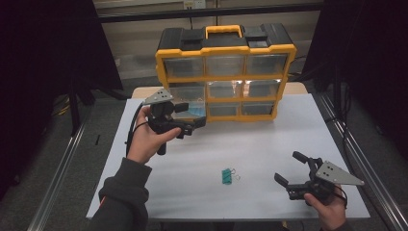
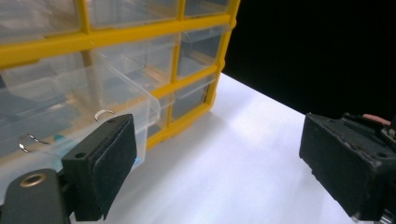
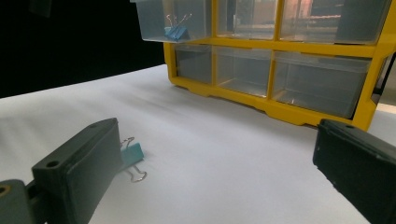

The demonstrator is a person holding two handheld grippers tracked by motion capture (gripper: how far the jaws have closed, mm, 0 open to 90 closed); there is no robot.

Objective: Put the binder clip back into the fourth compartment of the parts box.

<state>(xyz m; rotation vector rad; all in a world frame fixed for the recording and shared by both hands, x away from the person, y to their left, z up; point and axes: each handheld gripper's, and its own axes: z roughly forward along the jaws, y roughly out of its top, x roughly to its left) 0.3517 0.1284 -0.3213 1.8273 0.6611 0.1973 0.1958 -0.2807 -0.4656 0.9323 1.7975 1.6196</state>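
A yellow and black drawer cabinet (image 1: pixel 225 51) with clear drawers stands at the back of the white table (image 1: pixel 269 139). Its middle-left drawer (image 1: pixel 192 109) is pulled out and holds a blue binder clip (image 3: pixel 176 31). My left gripper (image 1: pixel 190 118) hovers just in front of that drawer, jaws open and empty; in the left gripper view the drawer (image 2: pixel 93 102) lies beside the left jaw. A teal binder clip (image 1: pixel 226 176) lies on the table in front. My right gripper (image 1: pixel 287 167) stands open to the clip's right, a short way off, with the clip (image 3: pixel 132 156) beside its left jaw.
The cabinet's other drawers (image 1: pixel 262 88) are pushed in. Metal rails (image 1: pixel 62 159) run along both sides of the table. Dark curtains close off the left and right. White tabletop stretches between the cabinet and the front edge.
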